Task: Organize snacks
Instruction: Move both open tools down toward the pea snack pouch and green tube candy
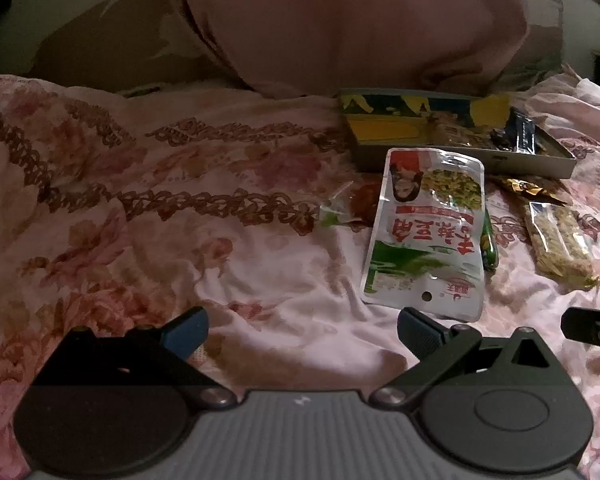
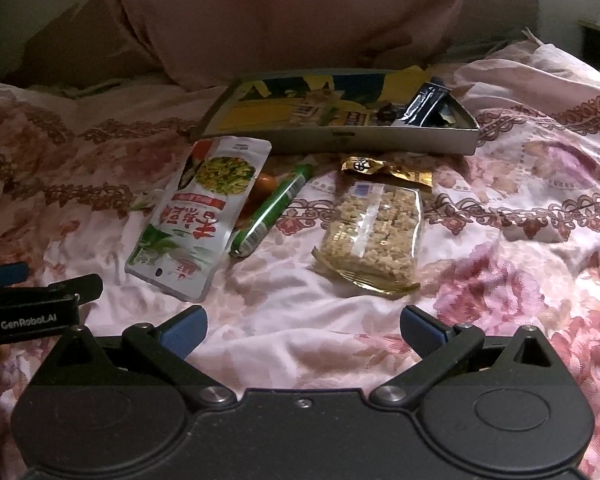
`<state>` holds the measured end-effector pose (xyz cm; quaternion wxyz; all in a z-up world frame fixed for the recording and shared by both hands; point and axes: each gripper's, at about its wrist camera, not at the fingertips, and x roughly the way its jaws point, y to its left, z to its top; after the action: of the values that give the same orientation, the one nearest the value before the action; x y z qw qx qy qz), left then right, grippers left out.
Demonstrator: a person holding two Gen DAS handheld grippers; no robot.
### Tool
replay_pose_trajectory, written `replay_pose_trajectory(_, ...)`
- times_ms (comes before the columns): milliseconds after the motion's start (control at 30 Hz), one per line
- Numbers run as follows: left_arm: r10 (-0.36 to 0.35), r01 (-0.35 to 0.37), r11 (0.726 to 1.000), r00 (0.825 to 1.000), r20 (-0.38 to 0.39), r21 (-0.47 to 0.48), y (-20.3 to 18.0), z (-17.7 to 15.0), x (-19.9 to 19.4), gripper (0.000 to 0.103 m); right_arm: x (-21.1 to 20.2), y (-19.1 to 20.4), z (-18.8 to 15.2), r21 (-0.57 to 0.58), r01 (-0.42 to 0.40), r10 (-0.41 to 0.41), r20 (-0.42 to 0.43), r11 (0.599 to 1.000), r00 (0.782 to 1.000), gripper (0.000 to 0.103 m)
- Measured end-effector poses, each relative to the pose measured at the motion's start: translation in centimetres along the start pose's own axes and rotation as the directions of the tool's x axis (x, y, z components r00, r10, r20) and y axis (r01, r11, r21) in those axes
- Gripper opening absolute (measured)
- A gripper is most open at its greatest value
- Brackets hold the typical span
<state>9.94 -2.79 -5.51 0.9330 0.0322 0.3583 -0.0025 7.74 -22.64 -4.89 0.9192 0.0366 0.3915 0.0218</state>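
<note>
1. Nearest my lens sat the right hand-held gripper [image 2: 302, 330], its blue pads spread wide and holding nothing, hovering over the flowered bedspread [image 2: 520, 280]. The left hand-held gripper [image 1: 302, 332] was likewise spread and empty.

2. Just ahead of the right hand-held gripper, slightly to its right, lay the clear-wrapped grain bar [image 2: 370, 236]. I judged it light and fairly stiff but crumbly, so a gentle pinch across its short sides seemed best. Its long axis ran away from me, toward the tin.

3. Ahead and left of it lay the green stick snack [image 2: 270, 210], slim and probably slippery, tilted with its far end leaning right.

4. Directly ahead of the left hand-held gripper, a little to its right, lay the silver pouch [image 1: 426, 232], flat, soft and glossy. I would take it by the near edge, since it lay flush on soft bedding. Its long axis pointed away, with the hang hole nearest me.

5. Beyond the bar sat a gold wrapper [image 2: 386, 171], crinkly and light.

6. Farthest ahead stood the open tin [image 2: 340, 136], already holding a dark packet [image 2: 424, 106].
</note>
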Motion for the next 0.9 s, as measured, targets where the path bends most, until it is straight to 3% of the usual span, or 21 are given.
replay_pose_trajectory(567,0.027,-0.03,0.996,0.999,-0.032,-0.087,1.1,0.3,0.9,0.103,-0.3,0.4,0.2,-0.01,-0.03,0.03,0.038,0.999,0.999,0.102)
replay_pose_trajectory(900,0.049,-0.056,0.984,0.998,-0.047,-0.168,1.4,1.3,2.1,0.103,0.8,0.1,1.5,-0.115,-0.002,0.013,0.09,0.993,0.996,0.102)
